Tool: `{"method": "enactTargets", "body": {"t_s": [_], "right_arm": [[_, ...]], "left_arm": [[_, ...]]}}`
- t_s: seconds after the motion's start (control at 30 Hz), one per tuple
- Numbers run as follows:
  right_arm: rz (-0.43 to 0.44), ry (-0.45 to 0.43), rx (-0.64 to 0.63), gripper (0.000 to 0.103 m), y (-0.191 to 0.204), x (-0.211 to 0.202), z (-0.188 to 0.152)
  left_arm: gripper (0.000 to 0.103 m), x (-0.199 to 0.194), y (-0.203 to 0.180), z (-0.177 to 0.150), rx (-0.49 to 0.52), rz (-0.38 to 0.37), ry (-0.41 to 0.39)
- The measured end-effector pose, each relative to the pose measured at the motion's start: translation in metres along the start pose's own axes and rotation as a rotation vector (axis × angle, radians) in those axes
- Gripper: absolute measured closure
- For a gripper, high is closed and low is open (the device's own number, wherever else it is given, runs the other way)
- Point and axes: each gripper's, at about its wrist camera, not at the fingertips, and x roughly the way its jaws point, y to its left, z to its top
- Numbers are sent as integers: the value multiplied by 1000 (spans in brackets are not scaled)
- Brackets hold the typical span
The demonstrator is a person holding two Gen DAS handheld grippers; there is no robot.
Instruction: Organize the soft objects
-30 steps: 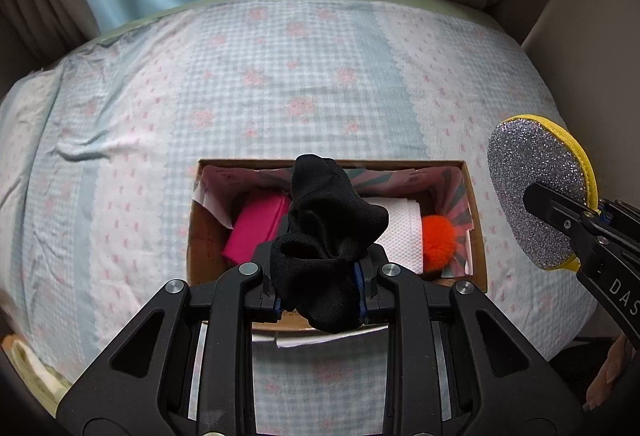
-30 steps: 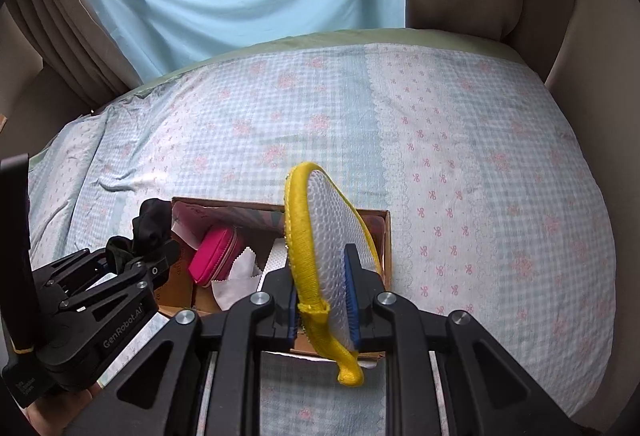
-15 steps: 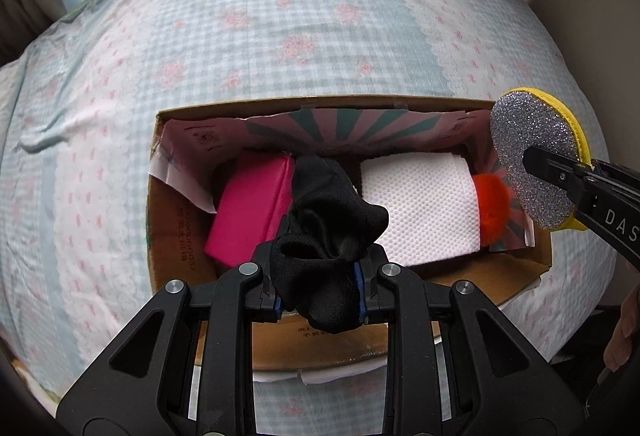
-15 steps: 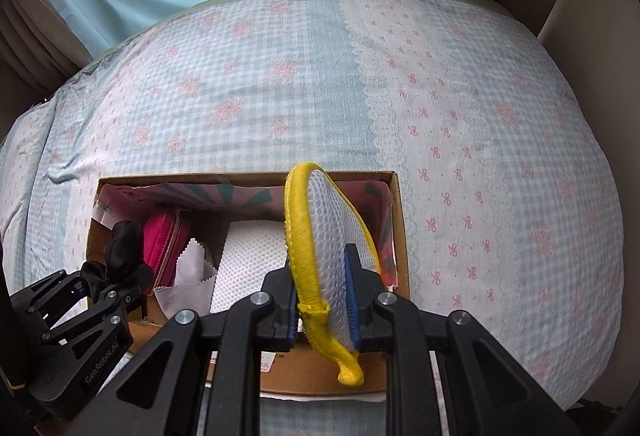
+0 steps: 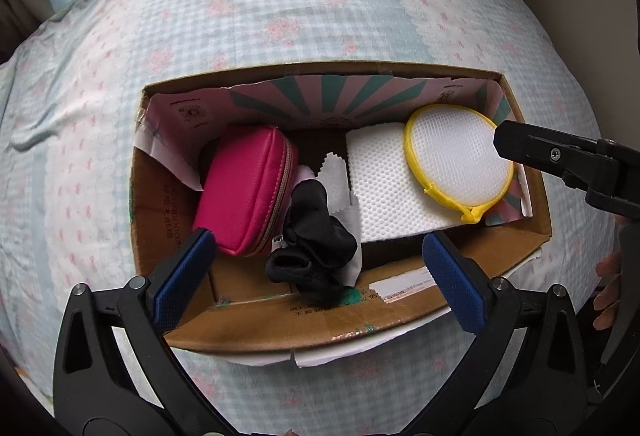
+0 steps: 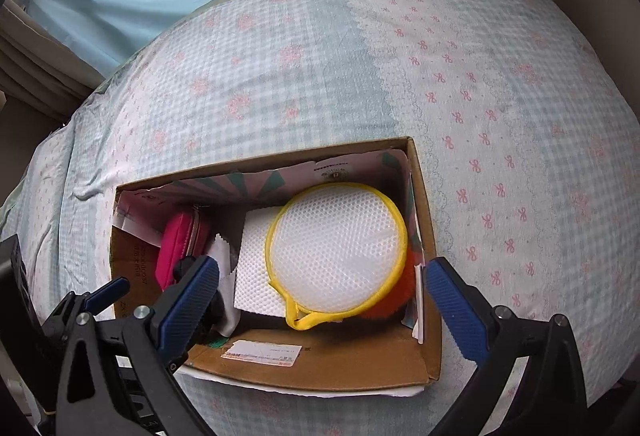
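Left gripper (image 5: pixel 318 268) poised over near edge of brown cardboard box (image 5: pixel 524 240), jaws spread wide, empty; crumpled black sock (image 5: pixel 316 256) lies inside beside magenta zip pouch (image 5: pixel 248 192). Right gripper (image 6: pixel 322 302) likewise gaping, empty, above yellow-rimmed round mesh pad (image 6: pixel 338 248) resting in box.

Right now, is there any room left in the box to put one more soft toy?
Not much. The cardboard box is crowded: pink pouch left, black sock in the middle, white mesh cloth and yellow-rimmed mesh pad right. A bare strip of box floor shows along the near wall, in front of the cloth. Outside, the bedsheet beyond and right of the box is bare.
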Motion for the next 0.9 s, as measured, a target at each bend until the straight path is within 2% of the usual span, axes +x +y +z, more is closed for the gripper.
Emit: {"method": "enactTargets", "body": {"t_s": [0.27,0.47,0.7,0.9], "right_arm": [[-10,-11,-10,0,-8,-9,-6],[28,-42,-24,0,-12,-30,-5],[49,-77,-100,0,-27,-96,-5],[23,-173,-181,0,-47,-193,-8]], "left_arm": [[0,-14,-7,-1,-2,39,-21],[0,-50,-20,-2,-47,68,-68],[0,-130,-62,-4,-111,108,-165],[0,-231,-108,-2,-160,109,-332]]}}
